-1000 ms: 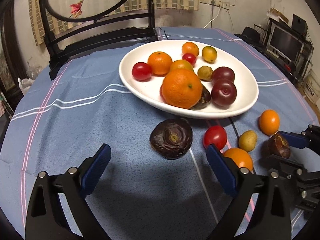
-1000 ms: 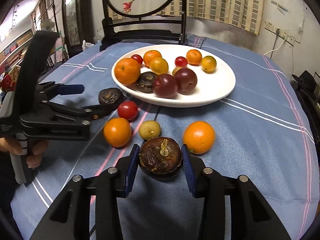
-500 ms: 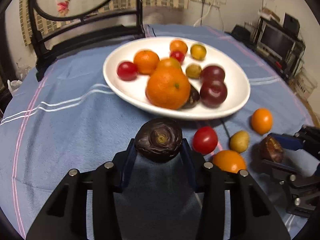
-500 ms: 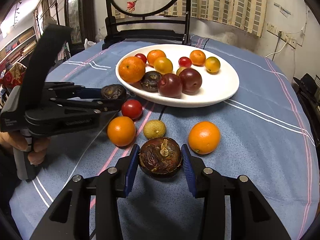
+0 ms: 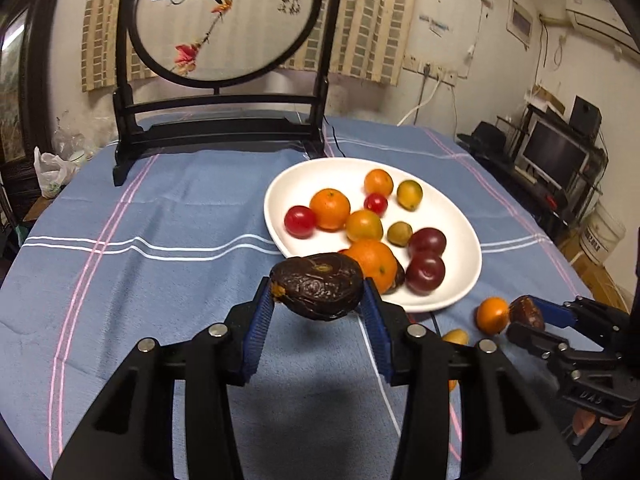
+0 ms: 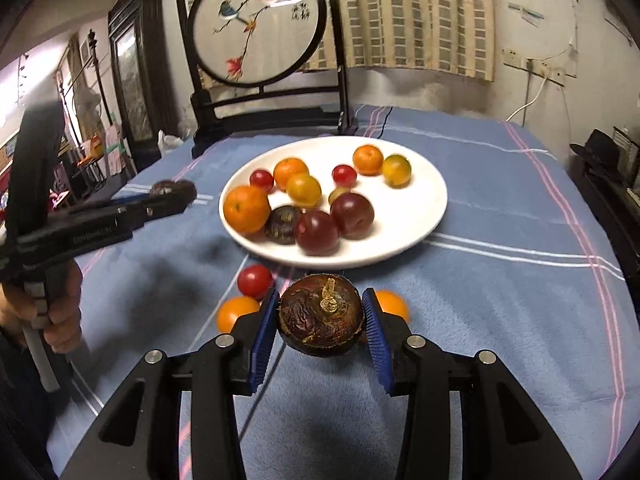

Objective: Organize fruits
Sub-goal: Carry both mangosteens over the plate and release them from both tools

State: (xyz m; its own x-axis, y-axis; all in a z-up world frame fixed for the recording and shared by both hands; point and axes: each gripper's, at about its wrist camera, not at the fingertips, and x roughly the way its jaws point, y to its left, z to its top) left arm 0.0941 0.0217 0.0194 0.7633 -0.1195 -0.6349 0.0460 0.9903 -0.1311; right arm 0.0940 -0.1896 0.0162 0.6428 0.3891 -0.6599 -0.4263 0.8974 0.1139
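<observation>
My left gripper (image 5: 318, 307) is shut on a dark wrinkled fruit (image 5: 317, 286) and holds it above the blue tablecloth, near the white plate (image 5: 468, 276). My right gripper (image 6: 320, 320) is shut on another dark wrinkled fruit with a dry stem (image 6: 321, 314), lifted just in front of the plate (image 6: 416, 216). The plate holds several oranges, red tomatoes, plums and small yellow fruits. The right gripper also shows in the left wrist view (image 5: 532, 318), and the left gripper shows in the right wrist view (image 6: 176, 194).
Loose on the cloth lie a red tomato (image 6: 255, 280), two oranges (image 6: 234, 314) (image 6: 392, 305) and a small yellow-green fruit (image 5: 455, 337). A dark wooden stand with a round embroidered screen (image 5: 224, 80) is at the table's far side.
My left gripper closed on the dark fruit and lifted it off the cloth. My right gripper also rose with its fruit. Both views now look higher, toward the screen.
</observation>
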